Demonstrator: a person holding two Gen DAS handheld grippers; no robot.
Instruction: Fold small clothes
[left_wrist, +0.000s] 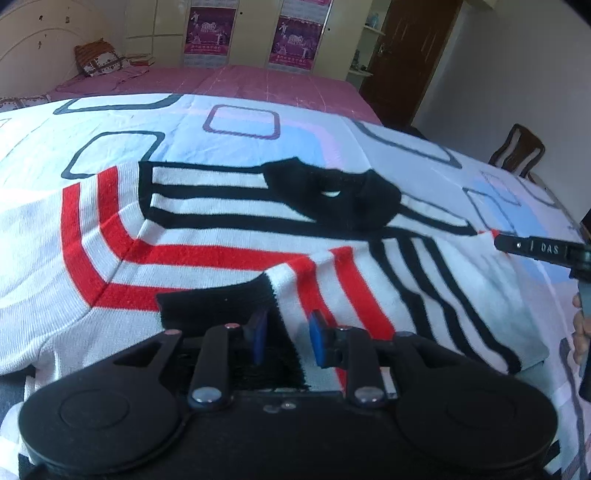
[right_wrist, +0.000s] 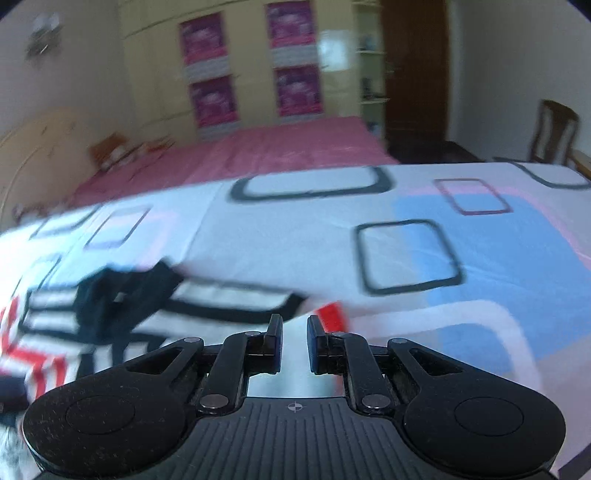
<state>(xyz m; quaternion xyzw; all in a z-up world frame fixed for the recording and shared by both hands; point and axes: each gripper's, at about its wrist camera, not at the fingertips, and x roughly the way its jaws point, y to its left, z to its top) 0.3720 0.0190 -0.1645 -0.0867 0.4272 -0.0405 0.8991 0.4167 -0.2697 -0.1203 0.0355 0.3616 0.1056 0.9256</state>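
A white knit sweater (left_wrist: 221, 206) with red and black stripes lies spread on the patterned sheet (left_wrist: 303, 147), its black collar (left_wrist: 332, 195) at the far side. In the left wrist view my left gripper (left_wrist: 286, 334) is shut on the sleeve's black cuff (left_wrist: 221, 299), which is folded over the red stripes. One finger of my right gripper (left_wrist: 539, 250) reaches the sweater's red-tipped right corner. The right wrist view is blurred. In it my right gripper (right_wrist: 295, 332) stands nearly closed on pale fabric, with the red corner (right_wrist: 332, 314) just past its fingertips.
A person's hand (left_wrist: 580, 325) shows at the right edge. Beyond the sheet lies a pink bed (left_wrist: 258, 81) with a pillow (left_wrist: 99, 59). Behind it are a wardrobe with posters (left_wrist: 291, 37), a brown door (left_wrist: 406, 55) and a wooden chair (left_wrist: 517, 151).
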